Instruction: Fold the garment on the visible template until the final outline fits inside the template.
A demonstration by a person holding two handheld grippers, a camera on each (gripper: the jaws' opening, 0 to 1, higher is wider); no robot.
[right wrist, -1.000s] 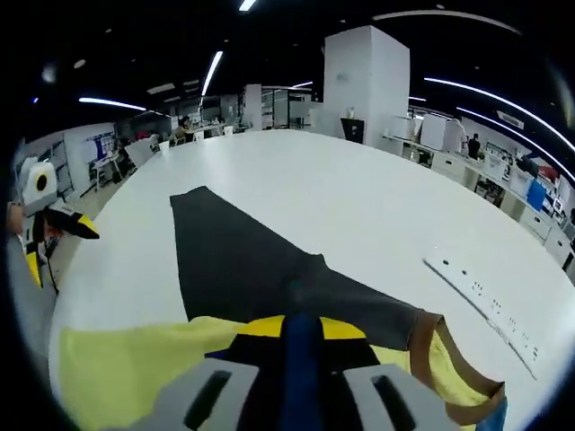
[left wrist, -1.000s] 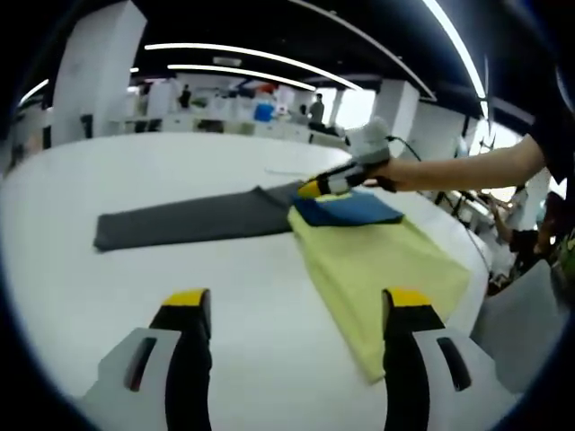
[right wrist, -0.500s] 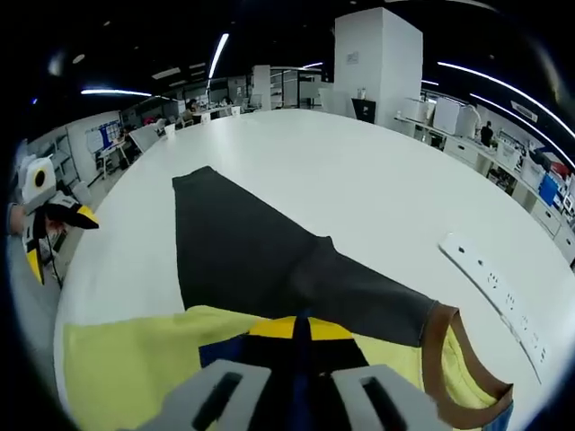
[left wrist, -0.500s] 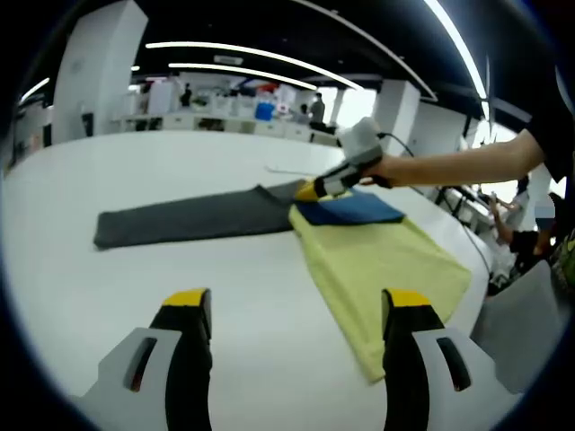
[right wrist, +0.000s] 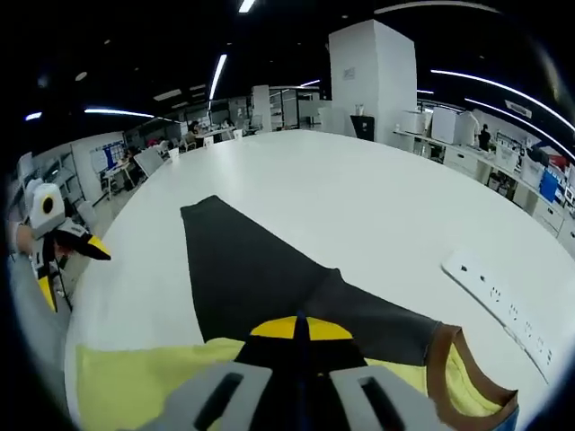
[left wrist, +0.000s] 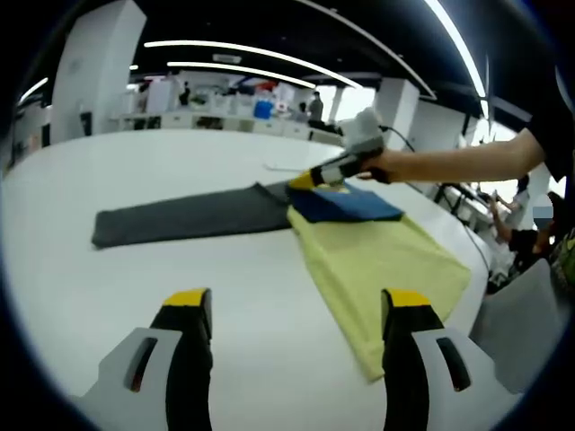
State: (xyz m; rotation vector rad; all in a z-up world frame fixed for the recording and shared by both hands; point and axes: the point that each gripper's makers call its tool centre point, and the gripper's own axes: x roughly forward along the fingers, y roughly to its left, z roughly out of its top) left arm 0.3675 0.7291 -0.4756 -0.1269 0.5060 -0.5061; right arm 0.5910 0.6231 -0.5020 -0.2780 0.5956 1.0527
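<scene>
The right claw [left wrist: 310,182] is clenched on the blue fold [left wrist: 346,206] of the garment, near the far edge of the white worktop [left wrist: 135,278]; in the right gripper view its yellow tips [right wrist: 296,329] meet with dark cloth between them. The left claw [left wrist: 296,314] is released: its two jaws stand wide apart above bare worktop at the near edge, touching nothing. It is seen also in the right gripper view, at the left, beyond the worktop's edge [right wrist: 63,256].

The garment is a yellow shirt [left wrist: 382,269] with a brown collar [right wrist: 449,364]. It lies flat near the right edge of the worktop. A long dark grey cloth [left wrist: 189,217] lies across the middle of the worktop, and its end touches the shirt under the right claw; I cannot tell whether this is the template or a part of the garment. A white power strip [right wrist: 499,310] lies well apart, towards the far edge.

I judge the folding to be at an early stage. One fold at the collar end is in the claw, but the yellow body is spread wide. The main folds are left to do.
</scene>
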